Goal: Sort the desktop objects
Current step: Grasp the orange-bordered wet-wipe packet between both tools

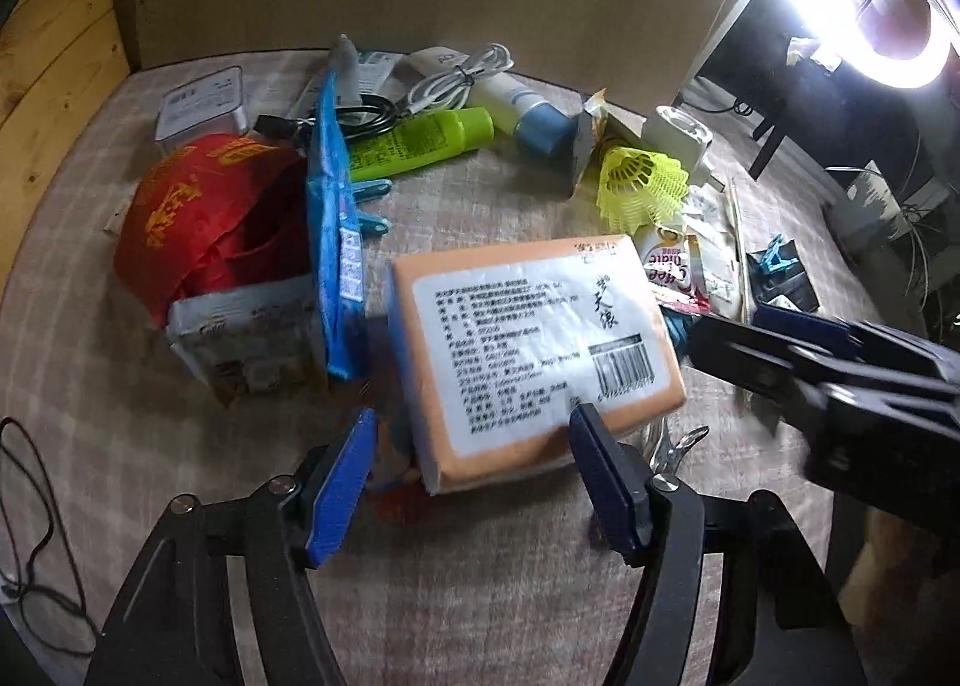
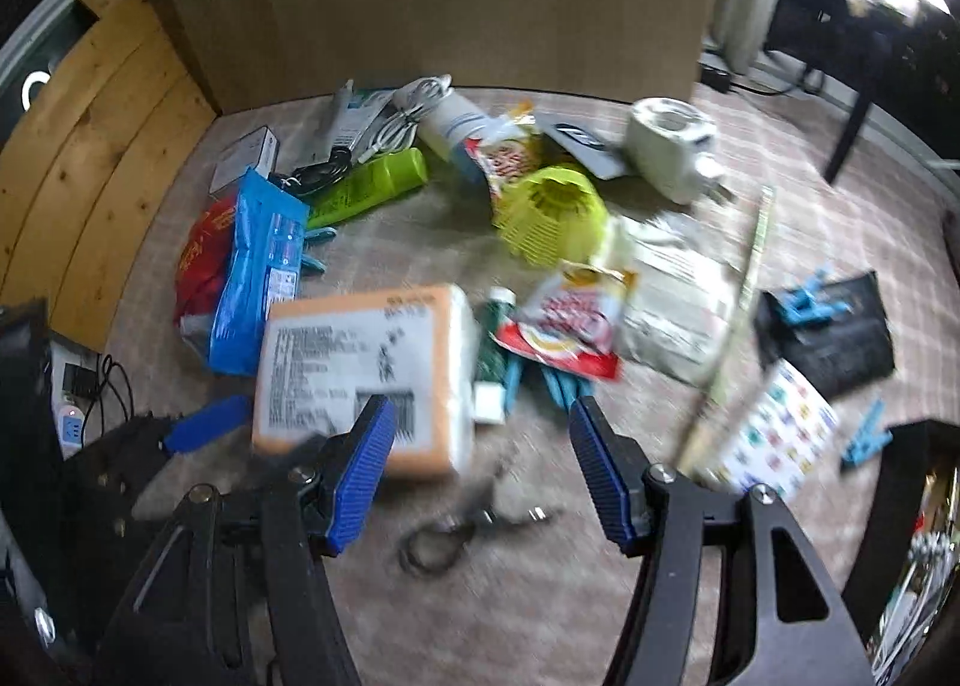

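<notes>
An orange tissue pack [image 1: 534, 350] with a white printed label lies flat among the clutter on the checked tablecloth [image 1: 480, 596]. My left gripper [image 1: 474, 476] points down at it, jaws open. The pack's near end sits between the blue pads [image 1: 339, 488] and no pad presses on it. In the right wrist view the same pack [image 2: 360, 374] lies just left of my right gripper [image 2: 483, 476], which is open with nothing between its fingers. A small metal clipper [image 2: 456, 524] lies on the cloth under the right gripper. The right gripper [image 1: 798, 350] also shows, blurred, at the left view's right edge.
Left of the pack are a red bag [image 1: 204, 206], a blue packet [image 1: 333, 242] and a snack box [image 1: 252, 338]. Behind it are a green tube [image 1: 420, 140], cables [image 1: 456, 80], a yellow shuttlecock [image 1: 642, 182] and a white adapter [image 1: 678, 140]. Sachets [image 2: 570, 320], a black pouch [image 2: 828, 326] and a stick [image 2: 732, 314] lie to the right.
</notes>
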Demonstrator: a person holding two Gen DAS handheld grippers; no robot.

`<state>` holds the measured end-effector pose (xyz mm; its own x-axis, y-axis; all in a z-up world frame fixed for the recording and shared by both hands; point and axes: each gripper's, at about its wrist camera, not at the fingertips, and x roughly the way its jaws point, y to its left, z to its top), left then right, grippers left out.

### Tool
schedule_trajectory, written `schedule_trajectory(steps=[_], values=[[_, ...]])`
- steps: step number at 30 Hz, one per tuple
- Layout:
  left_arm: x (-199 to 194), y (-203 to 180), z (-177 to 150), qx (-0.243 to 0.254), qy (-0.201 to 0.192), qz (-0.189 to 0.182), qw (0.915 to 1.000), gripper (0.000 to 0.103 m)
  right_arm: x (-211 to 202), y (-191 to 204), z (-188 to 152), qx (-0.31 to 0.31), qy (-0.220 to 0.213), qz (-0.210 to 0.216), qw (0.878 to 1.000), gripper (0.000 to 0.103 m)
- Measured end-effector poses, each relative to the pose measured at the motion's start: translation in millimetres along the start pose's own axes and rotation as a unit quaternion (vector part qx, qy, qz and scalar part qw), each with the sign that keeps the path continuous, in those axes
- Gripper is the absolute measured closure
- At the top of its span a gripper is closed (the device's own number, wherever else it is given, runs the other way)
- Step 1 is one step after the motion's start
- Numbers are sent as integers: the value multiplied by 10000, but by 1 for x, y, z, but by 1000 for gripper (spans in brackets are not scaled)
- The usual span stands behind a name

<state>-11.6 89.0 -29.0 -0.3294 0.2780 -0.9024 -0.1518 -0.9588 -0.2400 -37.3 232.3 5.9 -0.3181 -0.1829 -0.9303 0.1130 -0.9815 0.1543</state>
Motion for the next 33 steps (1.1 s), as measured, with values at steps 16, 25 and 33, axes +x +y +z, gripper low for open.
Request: schedule_trajectory(steps=[16, 25, 33], values=[[13, -3, 14, 7, 111, -608, 9981, 33, 31, 4, 11, 333, 551, 561, 9963, 55], [-5, -18, 6, -267, 30, -820, 9963, 33, -4, -8, -6, 158, 378, 638, 9971, 55], [-33, -82, -1, -29, -221, -899, 9957, 33, -60, -67, -20, 280, -51, 711, 9971, 55]])
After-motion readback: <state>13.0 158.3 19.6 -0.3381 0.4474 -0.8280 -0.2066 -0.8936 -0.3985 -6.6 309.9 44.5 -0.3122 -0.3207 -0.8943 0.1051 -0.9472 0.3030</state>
